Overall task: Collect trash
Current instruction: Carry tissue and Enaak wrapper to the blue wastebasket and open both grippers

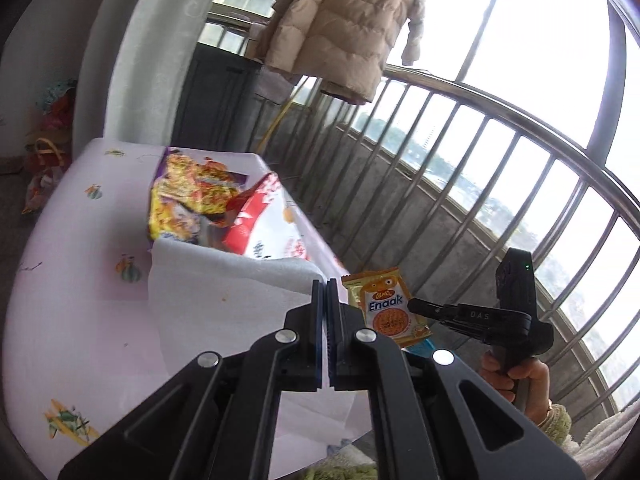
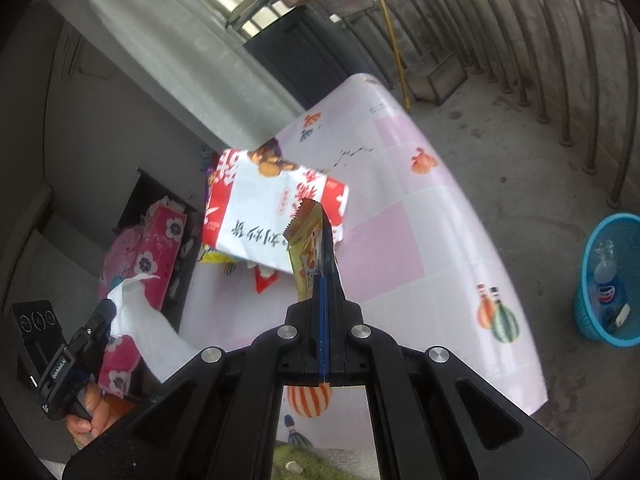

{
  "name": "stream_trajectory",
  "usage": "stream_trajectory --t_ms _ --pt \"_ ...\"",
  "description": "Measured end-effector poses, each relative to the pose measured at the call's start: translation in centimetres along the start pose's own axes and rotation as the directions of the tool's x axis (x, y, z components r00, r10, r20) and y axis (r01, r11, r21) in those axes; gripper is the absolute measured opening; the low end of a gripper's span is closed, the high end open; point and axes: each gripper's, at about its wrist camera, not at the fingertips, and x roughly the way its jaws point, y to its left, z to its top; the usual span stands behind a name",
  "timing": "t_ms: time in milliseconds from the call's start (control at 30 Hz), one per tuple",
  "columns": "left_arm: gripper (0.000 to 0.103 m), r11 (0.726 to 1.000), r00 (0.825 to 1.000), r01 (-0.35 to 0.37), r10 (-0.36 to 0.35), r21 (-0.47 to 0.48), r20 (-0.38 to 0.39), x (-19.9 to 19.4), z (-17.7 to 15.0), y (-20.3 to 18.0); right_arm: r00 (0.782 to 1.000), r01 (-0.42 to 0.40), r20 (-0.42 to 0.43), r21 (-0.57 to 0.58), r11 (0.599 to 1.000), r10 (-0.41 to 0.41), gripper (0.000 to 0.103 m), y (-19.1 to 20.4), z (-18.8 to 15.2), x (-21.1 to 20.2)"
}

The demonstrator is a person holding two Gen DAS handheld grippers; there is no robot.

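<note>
My left gripper (image 1: 326, 285) is shut on a white foam sheet (image 1: 224, 284), which hangs from its jaws above the pink patterned table (image 1: 80, 264). The right wrist view shows the same gripper (image 2: 107, 314) at lower left, with the sheet (image 2: 140, 320) drooping from it. My right gripper (image 2: 325, 280) is shut on a yellow Enaak snack packet (image 2: 306, 236), held in the air over the table (image 2: 400, 240). The left wrist view has this packet (image 1: 382, 304) pinched by the right gripper (image 1: 414, 305). A red-and-white snack bag (image 2: 264, 208) and yellow noodle wrappers (image 1: 184, 196) lie on the table.
A blue mesh basket (image 2: 592, 240) holding a plastic bottle (image 2: 608, 288) stands on the concrete floor right of the table. A metal railing (image 1: 480, 152) runs along the balcony edge. Pink flowered packs (image 2: 156, 248) sit left of the table. A beige coat (image 1: 344, 20) hangs above.
</note>
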Motion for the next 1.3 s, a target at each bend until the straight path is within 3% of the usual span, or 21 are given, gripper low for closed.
stream_trajectory --t_ms 167,333,500,567,667,700,900,1000,1067,1133,1167,1233,1267,1300 --pt "0.001 0.987 0.984 0.150 -0.144 0.052 -0.107 5.9 3.3 -4.0 0.989 0.068 0.126 0.110 0.992 -0.082 0.000 -4.6 1.0 -4.4" --pt "0.001 0.942 0.930 0.319 -0.291 0.100 -0.225 13.9 5.3 -10.2 0.937 0.190 0.242 0.245 0.951 -0.250 0.000 -9.8 1.6 -8.6" --pt "0.001 0.898 0.877 0.403 -0.324 0.175 -0.356 22.9 3.8 -17.1 0.830 0.364 0.282 0.378 0.851 -0.481 0.000 -14.7 1.3 -11.5" --pt "0.001 0.884 0.856 0.425 -0.323 0.195 -0.404 26.4 2.6 -19.6 0.793 0.414 0.272 0.417 0.809 -0.546 0.000 -16.5 1.1 -11.7" --pt "0.001 0.866 0.829 0.453 -0.321 0.214 -0.458 30.9 1.5 -24.0 0.718 0.516 0.233 0.455 0.726 -0.656 0.000 -19.0 0.7 -11.6" --pt "0.001 0.860 0.818 0.464 -0.322 0.215 -0.478 32.4 1.1 -25.3 0.705 0.530 0.220 0.469 0.707 -0.674 0.000 -19.9 0.5 -11.6" --pt "0.001 0.828 0.771 0.509 -0.317 0.235 -0.552 38.7 -1.7 -31.3 0.672 0.547 0.151 0.558 0.624 -0.725 0.000 -25.6 -0.5 -11.3" --pt "0.001 0.817 0.759 0.515 -0.293 0.261 -0.581 41.2 -3.2 -33.1 0.665 0.543 0.131 0.591 0.596 -0.736 0.000 -27.6 -1.0 -11.5" --pt "0.001 0.817 0.749 0.513 -0.277 0.263 -0.601 42.8 -4.3 -33.7 0.659 0.541 0.118 0.611 0.578 -0.743 0.000 -28.8 -1.3 -11.6" --pt "0.002 0.827 0.750 0.499 -0.262 0.260 -0.607 44.7 -5.6 -33.9 0.659 0.539 0.109 0.622 0.568 -0.744 0.000 -30.0 -1.5 -11.3" --pt "0.008 0.831 0.751 0.490 -0.251 0.262 -0.610 45.6 -6.4 -33.8 0.663 0.532 0.108 0.628 0.567 -0.741 0.000 -30.7 -1.6 -11.1" --pt "0.052 0.851 0.745 0.451 -0.194 0.268 -0.639 48.0 -8.4 -33.3 0.671 0.515 0.111 0.642 0.568 -0.733 0.003 -32.2 -1.8 -10.6" --pt "0.064 0.866 0.747 0.417 -0.154 0.277 -0.646 49.1 -9.5 -33.0 0.672 0.522 0.092 0.645 0.557 -0.735 0.007 -33.1 -1.8 -10.0" --pt "0.065 0.872 0.748 0.398 -0.129 0.284 -0.651 49.7 -10.4 -32.5 0.682 0.527 0.069 0.644 0.555 -0.728 0.016 -34.1 -1.9 -9.4"
